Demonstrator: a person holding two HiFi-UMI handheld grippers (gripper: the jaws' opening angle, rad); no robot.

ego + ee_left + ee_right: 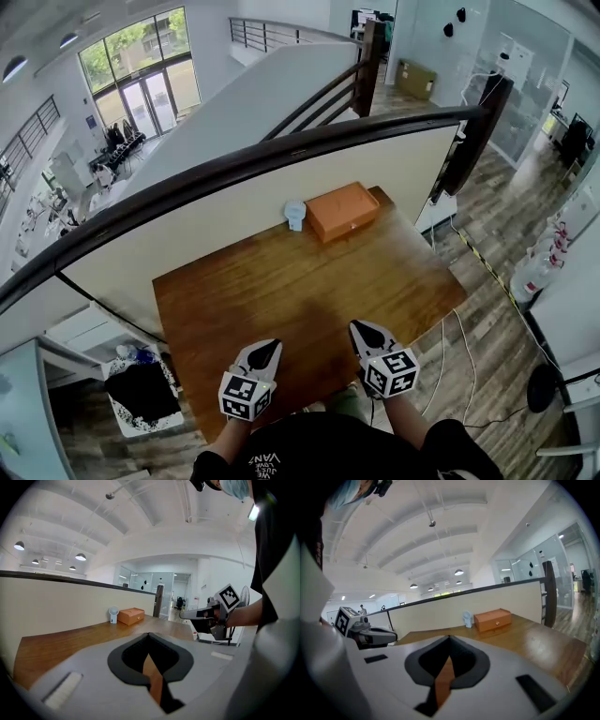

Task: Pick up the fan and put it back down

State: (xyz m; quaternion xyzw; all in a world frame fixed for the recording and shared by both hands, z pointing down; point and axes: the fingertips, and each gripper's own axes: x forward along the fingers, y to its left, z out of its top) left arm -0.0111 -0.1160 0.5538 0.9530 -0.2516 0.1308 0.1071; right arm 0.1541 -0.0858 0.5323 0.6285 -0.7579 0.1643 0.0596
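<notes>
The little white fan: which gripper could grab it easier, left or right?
Probably the left. The small white fan stands nearly straight ahead of the left gripper, while the orange box sits beside it on the right gripper's side. Both jaws are shut and empty.

The surface (300, 300) is a brown wooden top with visible grain and a light sheen, its boards running from the near edge toward the far edge. 2 things lie on it, both along the far edge. An orange rectangular box (343, 210) sits at the far right corner, its long side roughly parallel to the far edge, with a small knob on its front face. A small pale fan (295, 215) stands upright just beside the box's left end, close to the far edge; whether they touch cannot be told.
</notes>
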